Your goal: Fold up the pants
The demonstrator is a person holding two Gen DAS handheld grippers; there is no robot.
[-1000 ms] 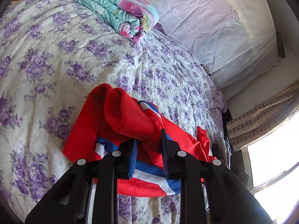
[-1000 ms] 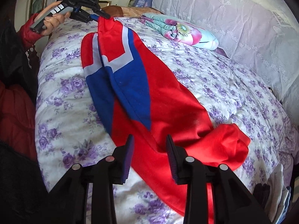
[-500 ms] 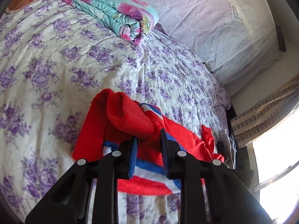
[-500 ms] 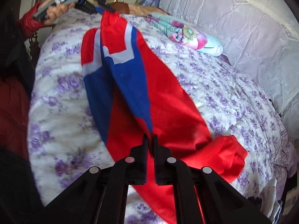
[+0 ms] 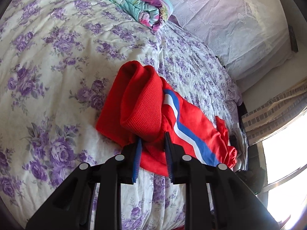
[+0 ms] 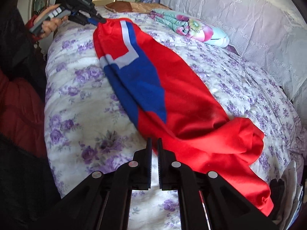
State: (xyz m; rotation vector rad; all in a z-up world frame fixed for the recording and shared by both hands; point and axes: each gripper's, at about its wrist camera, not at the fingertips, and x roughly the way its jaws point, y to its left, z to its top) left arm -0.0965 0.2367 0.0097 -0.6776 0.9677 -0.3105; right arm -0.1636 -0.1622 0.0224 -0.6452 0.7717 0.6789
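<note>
Pants (image 6: 172,88) are pinched by the left tool (image 5: 152,140) and right tool (image 6: 154,143), both closed on fabric.

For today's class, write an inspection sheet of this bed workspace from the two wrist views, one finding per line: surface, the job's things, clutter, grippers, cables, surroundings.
Surface: bed under a white quilt with purple flowers, rumpled.
Job's things: red pants with blue and white panels, stretched lengthwise along the bed; ribbed red hem bunched at one end.
Clutter: folded floral blanket near the head of the bed; pale cloth pile at the bed's far edge.
Grippers: left gripper shut on the pants' ribbed end; right gripper with jaws nearly together at the pants' edge, grip cannot be confirmed.
Cables: nothing seen.
Surroundings: lace-covered backrest, curtain and bright window.
</note>
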